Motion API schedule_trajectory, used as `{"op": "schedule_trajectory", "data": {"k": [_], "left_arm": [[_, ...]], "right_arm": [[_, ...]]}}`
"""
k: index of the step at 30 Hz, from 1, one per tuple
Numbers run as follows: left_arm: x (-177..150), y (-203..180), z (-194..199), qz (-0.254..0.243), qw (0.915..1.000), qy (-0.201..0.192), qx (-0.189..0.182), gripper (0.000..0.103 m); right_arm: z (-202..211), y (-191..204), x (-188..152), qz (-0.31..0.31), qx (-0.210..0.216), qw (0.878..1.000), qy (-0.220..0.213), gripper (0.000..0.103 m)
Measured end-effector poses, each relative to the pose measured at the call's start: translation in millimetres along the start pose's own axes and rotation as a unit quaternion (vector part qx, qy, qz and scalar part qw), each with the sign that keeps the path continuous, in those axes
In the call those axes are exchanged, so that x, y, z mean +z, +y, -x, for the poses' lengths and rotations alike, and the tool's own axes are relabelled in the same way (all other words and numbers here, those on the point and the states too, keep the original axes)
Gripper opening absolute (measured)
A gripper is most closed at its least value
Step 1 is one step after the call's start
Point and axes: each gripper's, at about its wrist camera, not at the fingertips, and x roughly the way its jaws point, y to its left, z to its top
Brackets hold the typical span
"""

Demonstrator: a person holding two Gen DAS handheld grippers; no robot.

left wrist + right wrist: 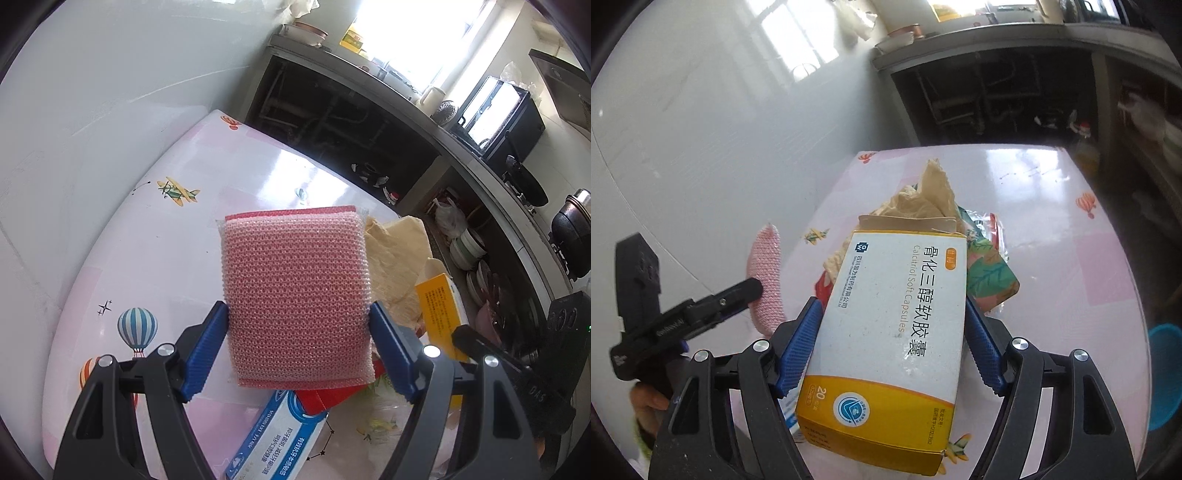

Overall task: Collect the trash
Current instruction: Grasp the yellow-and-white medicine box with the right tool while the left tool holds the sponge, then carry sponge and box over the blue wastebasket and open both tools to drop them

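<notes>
My left gripper [298, 314] is shut on a pink mesh sponge [295, 295] and holds it above the table; the sponge also shows in the right wrist view [764, 273]. My right gripper [892, 317] is shut on a white and yellow medicine box [894, 328], lifted off the table; its edge shows in the left wrist view [439, 306]. Under them lie a beige crumpled cloth [395, 258], also in the right wrist view [923, 199], a blue and white toothpaste box [273, 439], a red packet [325, 395] and a leafy green wrapper [990, 273].
The table [1052, 206] has a glossy pink printed cover and stands against a white wall [92, 110]. A dark kitchen counter [406, 103] with pots and stacked bowls [465, 247] runs behind. A blue bin [1163, 373] stands by the table's right edge.
</notes>
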Motion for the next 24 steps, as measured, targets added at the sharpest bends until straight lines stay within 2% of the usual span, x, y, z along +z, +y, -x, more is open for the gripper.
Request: {"op": "schedule_trajectory", "data": {"k": [4,8,17,24], "left_arm": [[-3.8,-6.0,7.1,-0.001,1.0,-0.001,-0.004,0.075],[-7.8,-17.7,17.7,-0.008,0.9998,-0.001,-0.02,0.075],[-24.8,-76.8,28.3,-0.046,0.9954,0.024,-0.08,0.075],[-40.7,-149.5,8.8,-0.101,0.9862,0.061,-0.116,0.075]], "right_arm": [[17.8,-21.9,1.6,-0.05,0.061,0.997,0.001,0.071],[33.9,-42.0,-1.3,-0.084,0.086,0.993,-0.002,0.071],[81.1,-89.9,-13.3,-0.137,0.088,0.986,-0.04,0.071],[131.6,-142.9,-40.0,-0.187,0.049,0.977,-0.087,0.071]]}}
